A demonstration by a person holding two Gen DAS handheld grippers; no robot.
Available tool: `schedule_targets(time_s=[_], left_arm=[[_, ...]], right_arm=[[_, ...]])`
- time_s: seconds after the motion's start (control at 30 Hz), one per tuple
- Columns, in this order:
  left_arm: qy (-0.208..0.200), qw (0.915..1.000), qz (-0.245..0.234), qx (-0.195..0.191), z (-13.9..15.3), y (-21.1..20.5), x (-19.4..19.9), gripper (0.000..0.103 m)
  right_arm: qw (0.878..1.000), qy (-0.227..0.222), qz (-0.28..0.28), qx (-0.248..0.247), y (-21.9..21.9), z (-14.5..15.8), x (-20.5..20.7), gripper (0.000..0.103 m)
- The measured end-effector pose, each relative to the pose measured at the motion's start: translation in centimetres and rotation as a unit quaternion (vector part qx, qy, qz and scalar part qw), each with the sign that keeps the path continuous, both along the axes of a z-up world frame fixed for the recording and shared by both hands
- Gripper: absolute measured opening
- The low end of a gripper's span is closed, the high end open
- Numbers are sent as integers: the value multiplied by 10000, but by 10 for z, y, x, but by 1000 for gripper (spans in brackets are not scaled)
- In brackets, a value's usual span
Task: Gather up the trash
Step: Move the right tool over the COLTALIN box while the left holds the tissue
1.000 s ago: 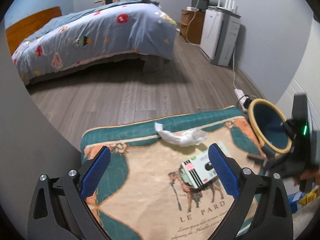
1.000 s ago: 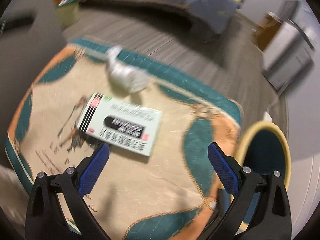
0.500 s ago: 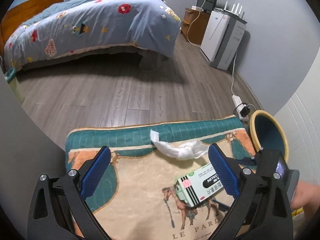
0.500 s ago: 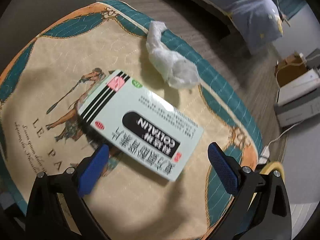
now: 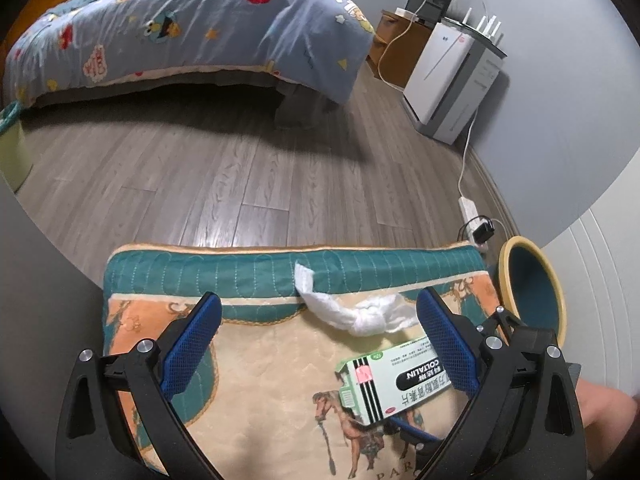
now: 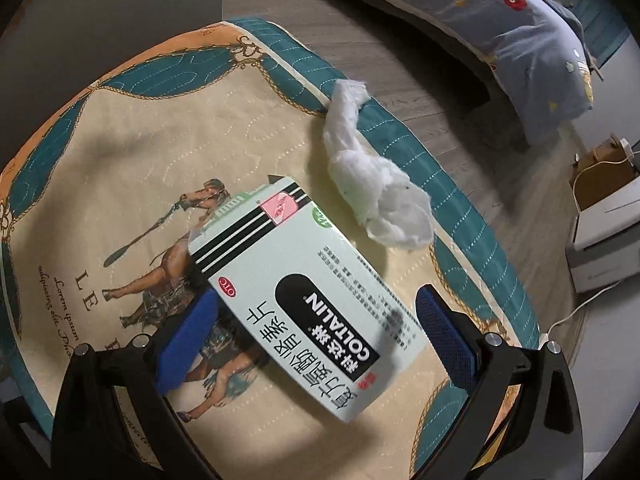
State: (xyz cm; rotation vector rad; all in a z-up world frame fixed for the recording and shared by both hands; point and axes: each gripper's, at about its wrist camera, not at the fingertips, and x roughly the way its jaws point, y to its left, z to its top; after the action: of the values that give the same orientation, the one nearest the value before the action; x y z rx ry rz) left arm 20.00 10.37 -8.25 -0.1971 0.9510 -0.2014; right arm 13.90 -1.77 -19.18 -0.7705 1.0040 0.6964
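Bedroom floor with a quilted teal-and-cream horse-print mat (image 6: 120,152) carrying two pieces of trash.

Right tool (image 6: 316,336) hangs wide open astride the pale green cardboard medicine box (image 6: 304,292), seemingly not yet touching it; left tool (image 5: 316,344) is wide open, empty. Box looks light, stiff, probably hollow: pinch its long edges gently. Crumpled white tissue (image 6: 372,188) beside it is soft, weightless. Yellow-rimmed teal bin (image 5: 532,292) stands off the mat's corner.

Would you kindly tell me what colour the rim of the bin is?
Yellow, around a teal inside; the bin shows best in the left wrist view.
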Motion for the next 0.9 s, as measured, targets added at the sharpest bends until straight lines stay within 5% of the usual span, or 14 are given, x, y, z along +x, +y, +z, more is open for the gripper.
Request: schedule_targets(time_s=[0.3,0.43,0.5,0.6,0.63,0.7,0.9], left_arm=[[200,9998,-55,40,-13,-5,11,97],[375,9992,-21,153,-26,-10,17,97],[511,9982,17,323,-35,-14,21,97],[666,9964,8,520,-46,-19,23,97],[709,9957,-4,600,-48,-21,24,97],[735,9948,-20,706,-51,-24,25,97],[744,9953,98,617,-52,-20,27,97]], right_arm=[[9991,398,130,-26,2,-23,12,96],[9993,347,154,-25,-11,-14,13,73],[9985,534,135,32,-17,-8,14,71],[9927,1165,103,277,-29,0,17,74],[9909,1278,150,392,-31,3,17,84],[9939,971,230,480,-34,9,17,97],[9976,490,147,465,-36,6,26,97]])
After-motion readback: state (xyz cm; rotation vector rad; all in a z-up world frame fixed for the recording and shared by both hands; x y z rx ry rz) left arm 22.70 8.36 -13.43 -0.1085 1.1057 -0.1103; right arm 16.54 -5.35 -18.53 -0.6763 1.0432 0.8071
